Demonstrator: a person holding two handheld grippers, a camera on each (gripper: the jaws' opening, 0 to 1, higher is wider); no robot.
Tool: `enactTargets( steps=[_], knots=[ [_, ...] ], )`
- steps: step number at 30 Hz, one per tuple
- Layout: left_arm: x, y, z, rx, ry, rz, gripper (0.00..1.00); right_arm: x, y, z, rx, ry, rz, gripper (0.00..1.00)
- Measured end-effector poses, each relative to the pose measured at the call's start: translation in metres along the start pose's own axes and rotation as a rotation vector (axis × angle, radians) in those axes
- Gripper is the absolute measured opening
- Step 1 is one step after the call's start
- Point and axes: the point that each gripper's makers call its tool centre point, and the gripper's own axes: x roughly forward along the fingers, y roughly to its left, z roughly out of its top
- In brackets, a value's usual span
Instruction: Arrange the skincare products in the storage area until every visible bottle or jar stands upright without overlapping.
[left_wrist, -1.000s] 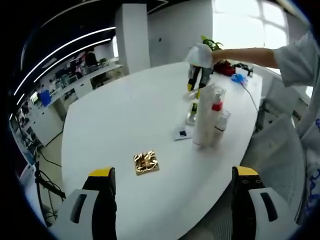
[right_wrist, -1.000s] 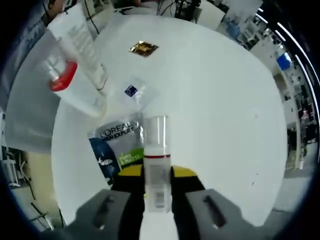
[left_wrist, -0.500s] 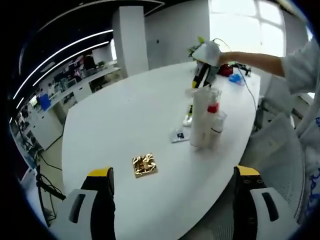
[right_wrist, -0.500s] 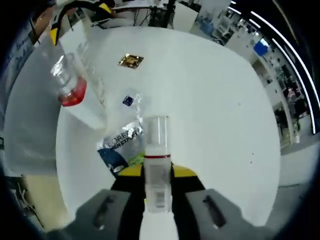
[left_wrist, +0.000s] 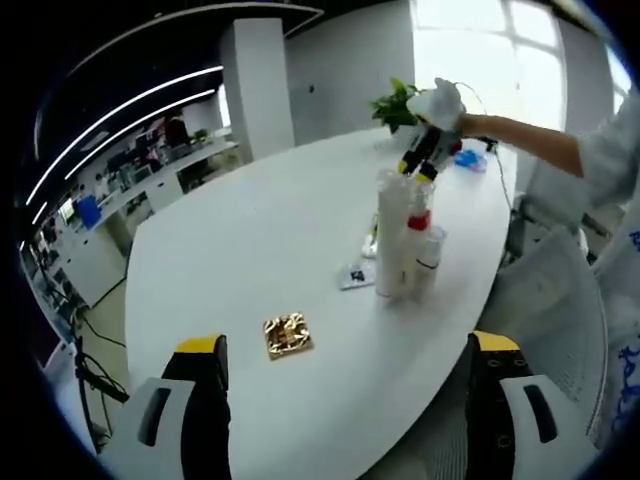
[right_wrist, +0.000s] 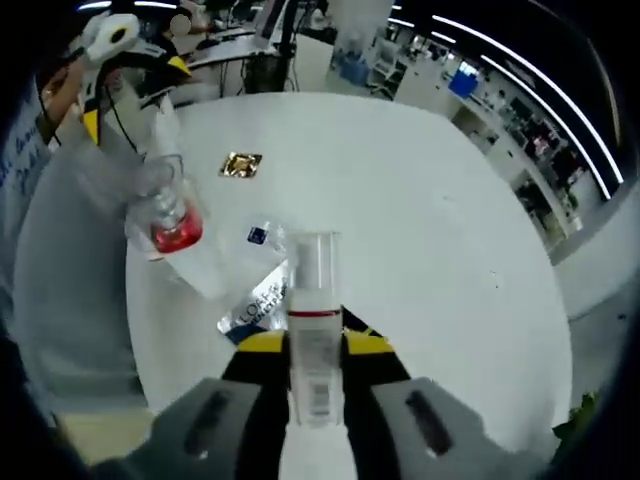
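A tall white tube (left_wrist: 391, 235), a clear bottle with a red band (left_wrist: 418, 222) and a smaller clear bottle (left_wrist: 428, 262) stand upright close together near the table's right edge. Above them a gloved hand holds my right gripper (left_wrist: 421, 164). In the right gripper view, my right gripper (right_wrist: 313, 352) is shut on a clear bottle with a red collar (right_wrist: 313, 300), held in the air over the table. The red-banded bottle (right_wrist: 172, 226) and white tube (right_wrist: 160, 135) stand below on the left. My left gripper (left_wrist: 345, 400) hangs open over the table's near edge.
A gold square packet (left_wrist: 287, 335) (right_wrist: 240, 164), a small clear sachet (left_wrist: 356, 275) (right_wrist: 259, 236) and a blue-green L'Oreal sachet (right_wrist: 256, 306) lie flat on the white table (left_wrist: 250, 220). A plant (left_wrist: 395, 102) stands at the far end. Desks and screens fill the room around.
My right gripper has risen higher above the table with the clear bottle still in it, leaving the sachet and the standing bottles further below. The left gripper has barely moved.
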Motion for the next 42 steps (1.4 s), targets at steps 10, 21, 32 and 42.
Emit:
enactTargets(
  steps=[10, 21, 32, 42],
  knots=[
    [-0.002, -0.002, 0.001, 0.011, -0.006, -0.001, 0.97, -0.013, 0.017, -0.007, 0.127, -0.075, -0.065, 0.19],
    [-0.006, -0.005, 0.005, 0.031, -0.020, -0.001, 0.97, -0.038, 0.029, 0.001, 0.196, -0.157, -0.123, 0.19],
    [-0.005, -0.013, 0.006, 0.050, -0.036, -0.018, 0.97, -0.062, 0.051, 0.018, 0.239, -0.236, -0.125, 0.19],
    [-0.006, -0.020, 0.010, 0.069, -0.055, -0.037, 0.93, -0.065, 0.080, 0.038, 0.283, -0.317, -0.065, 0.19]
  ],
)
